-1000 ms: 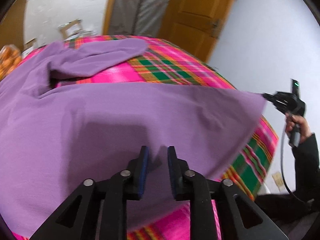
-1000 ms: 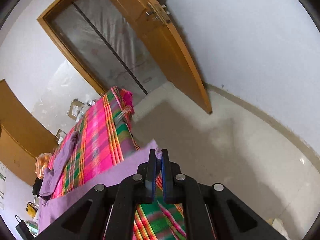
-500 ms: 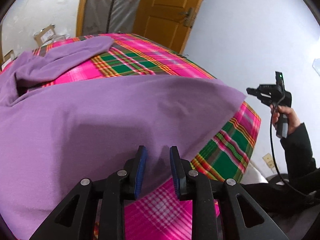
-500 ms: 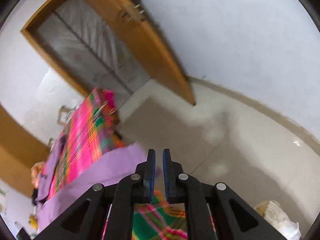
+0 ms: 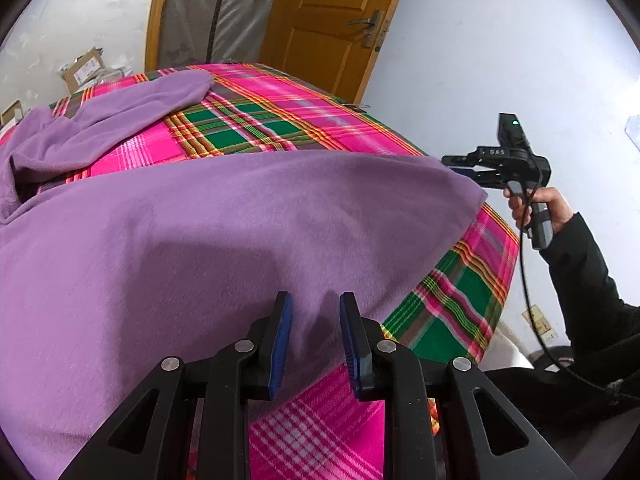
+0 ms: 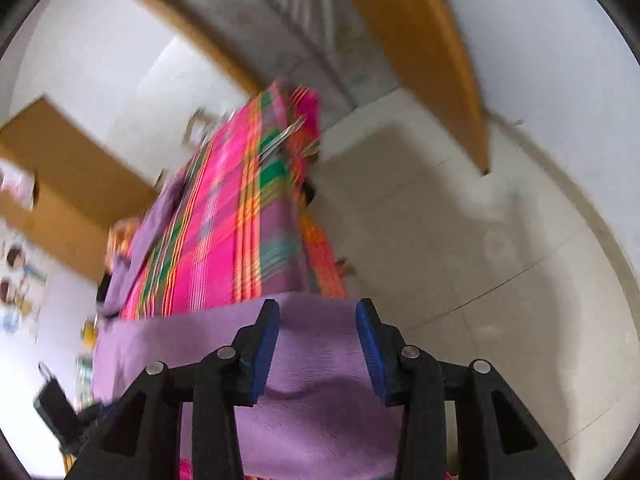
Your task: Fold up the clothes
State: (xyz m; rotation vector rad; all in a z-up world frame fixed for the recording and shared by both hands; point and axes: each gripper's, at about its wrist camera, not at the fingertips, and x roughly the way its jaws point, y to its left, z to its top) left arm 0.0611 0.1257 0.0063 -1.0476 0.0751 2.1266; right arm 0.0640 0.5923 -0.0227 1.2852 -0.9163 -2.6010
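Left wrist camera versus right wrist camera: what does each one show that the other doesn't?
Only the left wrist view shows the person's hand holding the right hand-held gripper beside the purple garment's corner, and the garment's sleeve lying up the bed. Only the right wrist view, which is blurred, shows the floor and wall pictures. Both show the purple garment spread on the plaid bedcover, and the orange door.

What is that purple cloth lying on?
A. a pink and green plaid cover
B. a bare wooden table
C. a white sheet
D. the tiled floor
A: the purple cloth is spread over a plaid cover of pink and green, which shows beyond it and at its right edge.
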